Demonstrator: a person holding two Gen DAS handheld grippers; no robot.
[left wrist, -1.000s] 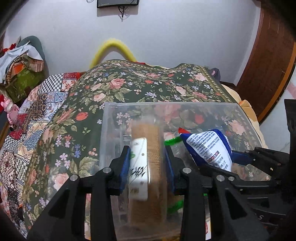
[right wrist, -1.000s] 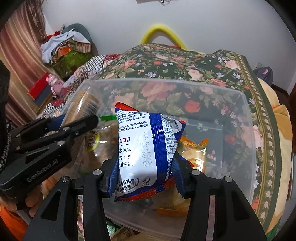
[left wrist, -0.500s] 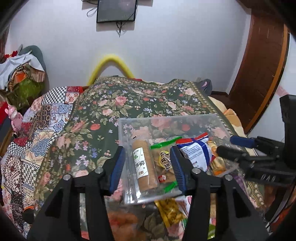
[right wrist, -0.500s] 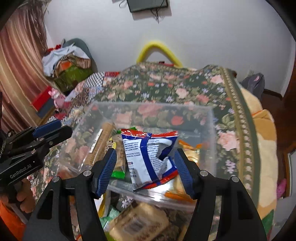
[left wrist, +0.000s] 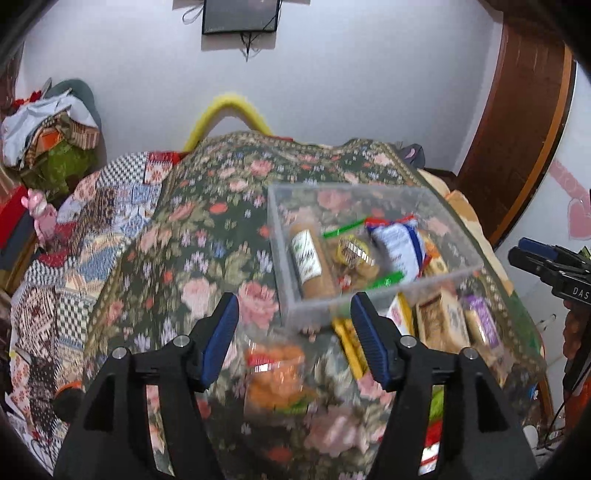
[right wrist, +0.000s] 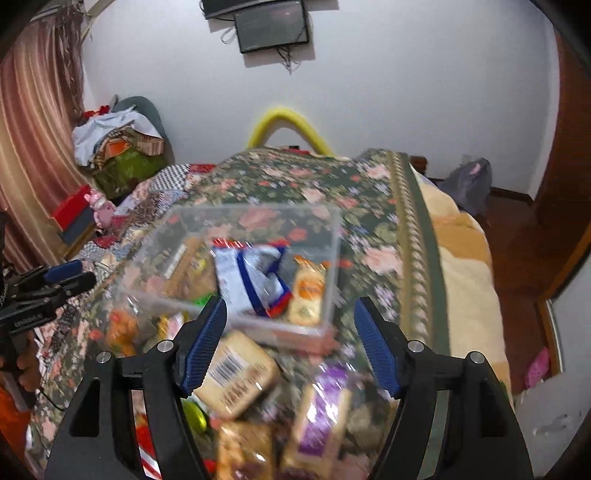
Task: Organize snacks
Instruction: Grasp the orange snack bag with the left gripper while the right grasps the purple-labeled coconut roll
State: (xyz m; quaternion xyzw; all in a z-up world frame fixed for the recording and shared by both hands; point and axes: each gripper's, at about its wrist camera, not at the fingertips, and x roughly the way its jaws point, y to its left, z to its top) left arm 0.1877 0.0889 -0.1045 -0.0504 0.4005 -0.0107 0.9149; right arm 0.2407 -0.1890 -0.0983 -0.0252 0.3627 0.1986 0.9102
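A clear plastic bin [left wrist: 369, 299] [right wrist: 325, 236] sits on the floral bedspread. In it lie a brown biscuit roll with a white label [left wrist: 308, 258], a blue-and-white snack bag [left wrist: 399, 245] [right wrist: 255, 277], a small round snack [left wrist: 354, 251] and an orange packet [right wrist: 308, 291]. My left gripper [left wrist: 293, 338] is open and empty, low and in front of the bin, over an orange snack bag [left wrist: 275, 376]. My right gripper [right wrist: 290, 341] is open and empty, in front of the bin above loose packets: a tan barcode packet [right wrist: 236, 373] and a purple-label packet [right wrist: 321, 417].
More loose snacks lie by the bin's near right side [left wrist: 443, 325]. The floral bedspread [left wrist: 207, 251] stretches left and back. A patchwork quilt [left wrist: 74, 258] lies at the left. A clothes pile [right wrist: 118, 147], a yellow arch [right wrist: 284, 122] and a wall screen [right wrist: 271, 24] stand behind.
Both grippers opened and let go of the biscuit roll and the blue-and-white bag inside the bin, then pulled back and up away from it. The views are blurred from motion.
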